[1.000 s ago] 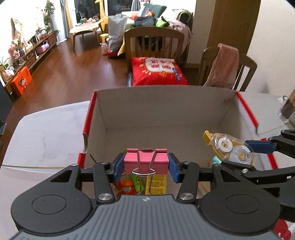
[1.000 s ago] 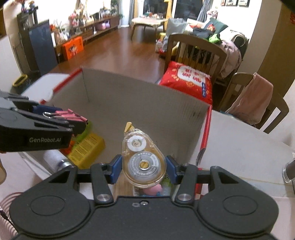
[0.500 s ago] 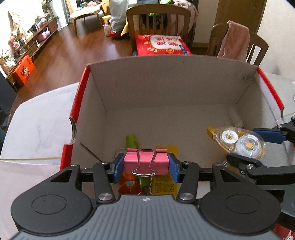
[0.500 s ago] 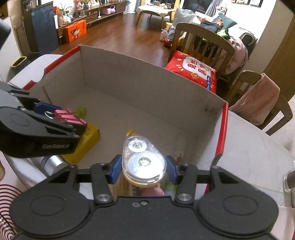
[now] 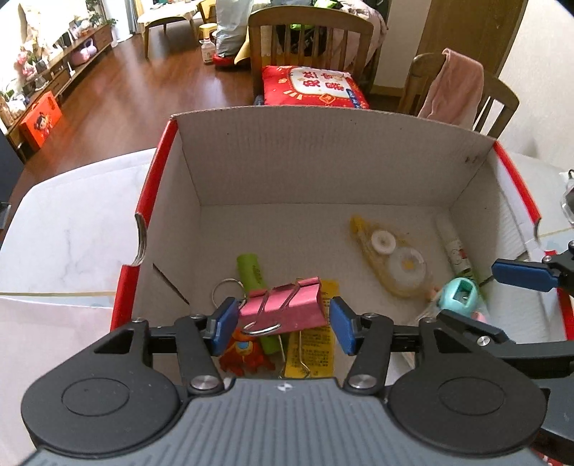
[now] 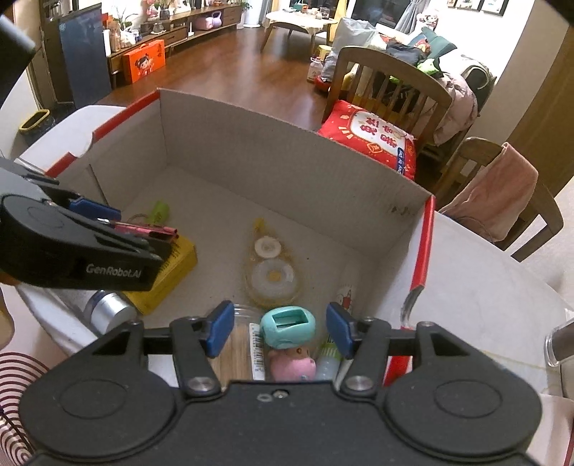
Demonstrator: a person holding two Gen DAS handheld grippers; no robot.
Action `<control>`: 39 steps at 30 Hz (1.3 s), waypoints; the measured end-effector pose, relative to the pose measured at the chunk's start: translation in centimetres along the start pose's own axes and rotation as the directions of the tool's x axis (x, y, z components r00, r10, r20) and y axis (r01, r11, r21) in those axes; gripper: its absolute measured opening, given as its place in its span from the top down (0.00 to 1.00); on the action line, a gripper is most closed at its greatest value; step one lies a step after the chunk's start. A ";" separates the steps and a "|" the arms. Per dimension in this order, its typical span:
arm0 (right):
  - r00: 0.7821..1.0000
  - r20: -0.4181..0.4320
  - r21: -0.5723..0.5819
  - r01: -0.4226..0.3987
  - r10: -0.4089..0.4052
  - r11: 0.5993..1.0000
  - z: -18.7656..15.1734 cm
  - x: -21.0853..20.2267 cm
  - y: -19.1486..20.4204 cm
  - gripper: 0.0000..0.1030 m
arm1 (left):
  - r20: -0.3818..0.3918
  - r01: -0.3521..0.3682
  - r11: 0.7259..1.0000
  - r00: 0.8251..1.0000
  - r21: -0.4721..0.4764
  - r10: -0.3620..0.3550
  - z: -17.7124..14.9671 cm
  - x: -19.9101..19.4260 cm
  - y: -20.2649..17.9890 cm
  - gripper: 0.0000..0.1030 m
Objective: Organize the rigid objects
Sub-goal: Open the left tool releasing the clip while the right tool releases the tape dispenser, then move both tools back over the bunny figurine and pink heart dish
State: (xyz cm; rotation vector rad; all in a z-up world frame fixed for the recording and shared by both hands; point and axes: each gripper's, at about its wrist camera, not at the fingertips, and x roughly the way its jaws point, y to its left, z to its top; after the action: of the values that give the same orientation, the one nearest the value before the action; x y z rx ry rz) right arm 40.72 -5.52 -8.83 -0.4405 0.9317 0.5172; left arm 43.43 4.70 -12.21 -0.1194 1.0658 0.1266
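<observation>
"Pink binder clip (image 5: pixel 283 310), where is it?" asks Lena.

"Between the blue pads (image 5: pixel 226 324) of the left gripper (image 5: pixel 283 328), over the near end of the cardboard box (image 5: pixel 323 161)," says Tom. "It's tilted, wire handle toward the camera. The fingers are spread a bit wider than the clip, so it isn't clamped. I can't tell whether it brushes the left pad."

"Is it resting on anything?"

"I can't tell that either. Under it I see a yellow packet (image 5: pixel 315 344), a green tube (image 5: pixel 251 269) with a key ring (image 5: pixel 226 286) beside it, and an orange toy (image 5: pixel 244 353). In the right wrist view the clip (image 6: pixel 147 229) shows edge-on above the yellow packet (image 6: pixel 168 265)."

"And the right gripper (image 6: pixel 278 331)?"

"Fingers apart, nothing between them. It hangs over the near right part of the box. The clear correction tape (image 6: pixel 271 269) lies flat on the box floor ahead of it, yellow tip toward the far wall, well apart from the pads. The left wrist view has it (image 5: pixel 391 260) right of centre on the floor."

"What's just below those fingers?"

"A teal sharpener (image 6: pixel 288 324) sitting on a pink pig figure (image 6: pixel 292 364), and a white tube (image 5: pixel 453 247) along the right wall. There's a silver cylinder (image 6: pixel 107 310) by the yellow packet, partly hidden behind the left gripper's body."

"And the box stands on?"

"A white marbled table (image 5: pixel 71 215), with a wooden chair (image 5: pixel 308 28) and a red cushion (image 5: pixel 314 88) behind its far wall"
</observation>
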 end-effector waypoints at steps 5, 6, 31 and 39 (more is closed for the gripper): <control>1.000 0.014 0.018 -0.004 0.004 1.000 -0.4 -1.2 0.0 0.42 | 0.023 0.007 1.000 1.000 0.010 -0.008 -0.3 -1.2 -0.2 0.41; 1.000 0.017 0.020 -0.005 0.004 1.000 -0.4 -1.4 0.0 0.42 | 0.028 0.008 1.000 1.000 0.013 -0.008 -0.4 -1.5 -0.1 0.40; 0.977 0.202 0.083 -0.085 0.067 0.993 -3.5 -13.1 2.2 0.26 | 0.186 0.057 0.997 0.980 0.059 -0.067 -4.8 -13.0 0.5 0.38; 0.961 0.260 0.080 -0.118 0.094 0.990 -5.9 -16.7 3.5 0.17 | 0.231 0.075 0.995 0.969 0.072 -0.090 -7.8 -16.8 1.2 0.26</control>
State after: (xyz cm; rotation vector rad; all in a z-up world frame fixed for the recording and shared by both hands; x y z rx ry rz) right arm 26.67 -9.80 1.62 -0.2311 0.7294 0.6092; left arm 28.49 3.85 -1.25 -0.0898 0.8266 0.0309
